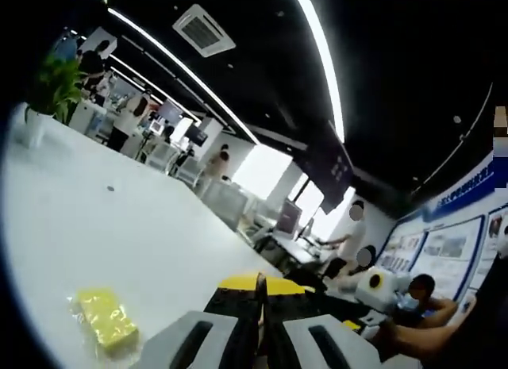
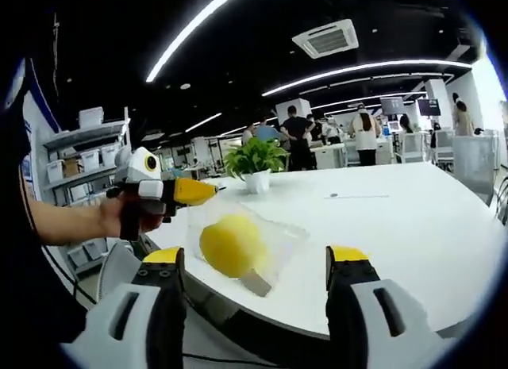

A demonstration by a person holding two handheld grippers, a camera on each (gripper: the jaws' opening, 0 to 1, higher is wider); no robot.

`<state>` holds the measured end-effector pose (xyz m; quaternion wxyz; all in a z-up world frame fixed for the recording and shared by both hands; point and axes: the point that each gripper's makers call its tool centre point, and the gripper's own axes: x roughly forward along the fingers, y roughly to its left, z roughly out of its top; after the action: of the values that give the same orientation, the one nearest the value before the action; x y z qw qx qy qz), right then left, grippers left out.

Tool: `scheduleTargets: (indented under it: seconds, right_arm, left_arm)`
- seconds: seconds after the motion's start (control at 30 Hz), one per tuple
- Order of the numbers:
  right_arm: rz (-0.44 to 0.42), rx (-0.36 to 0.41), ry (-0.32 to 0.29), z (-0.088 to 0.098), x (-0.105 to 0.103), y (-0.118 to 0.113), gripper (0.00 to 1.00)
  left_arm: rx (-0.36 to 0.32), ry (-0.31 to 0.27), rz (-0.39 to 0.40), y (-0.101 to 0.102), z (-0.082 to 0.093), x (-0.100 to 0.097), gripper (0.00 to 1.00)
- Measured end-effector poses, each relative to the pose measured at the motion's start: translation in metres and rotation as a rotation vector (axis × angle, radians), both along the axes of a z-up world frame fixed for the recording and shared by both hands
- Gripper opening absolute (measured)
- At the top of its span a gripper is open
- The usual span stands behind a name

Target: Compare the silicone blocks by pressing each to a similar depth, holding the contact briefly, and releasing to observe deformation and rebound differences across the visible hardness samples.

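R fingers (image 2: 258,305) wide apart, L fingers (image 1: 261,309) together; yellow silicone block (image 1: 105,319) bagged in clear plastic on white table (image 1: 119,226).

Two grippers: the left gripper (image 1: 260,305), jaws together at 6 o'clock of its own view, and the right gripper (image 2: 258,266), jaws apart. Two yellow blocks: a flat block (image 1: 107,320) in clear wrap at 7 o'clock in the left gripper view, and a rounded block (image 2: 231,244) in a clear bag at 6 o'clock in the right gripper view. One white table (image 2: 397,218). One potted plant (image 2: 255,160) at 12 o'clock on it. One ceiling vent (image 2: 325,39).
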<state>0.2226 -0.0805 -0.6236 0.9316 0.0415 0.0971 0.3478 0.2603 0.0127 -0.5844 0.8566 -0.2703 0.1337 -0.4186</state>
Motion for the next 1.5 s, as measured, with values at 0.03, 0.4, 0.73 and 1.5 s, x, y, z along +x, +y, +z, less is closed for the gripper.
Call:
scheduleTargets:
  seconds: [0.03,0.4,0.73,1.5]
  right_arm:
    - [-0.022,-0.040,0.001,-0.008,0.001,-0.002,0.71]
    - [-0.057,-0.132,0.063,-0.051,0.008,0.002,0.74]
    - [-0.052,-0.176,0.059,-0.059,0.012,0.001,0.73]
    - [-0.110,-0.233,0.075,-0.072,0.021,-0.003,0.71]
  left_arm:
    - [-0.005,0.008,0.009,0.002,-0.003,0.002,0.00]
    - [-0.075,0.100,0.059,-0.007,-0.028,0.020,0.00]
    - [-0.237,0.253,0.071,-0.040,-0.053,0.058,0.00]
    - [0.083,0.417,0.318,-0.004,-0.156,0.141,0.00]
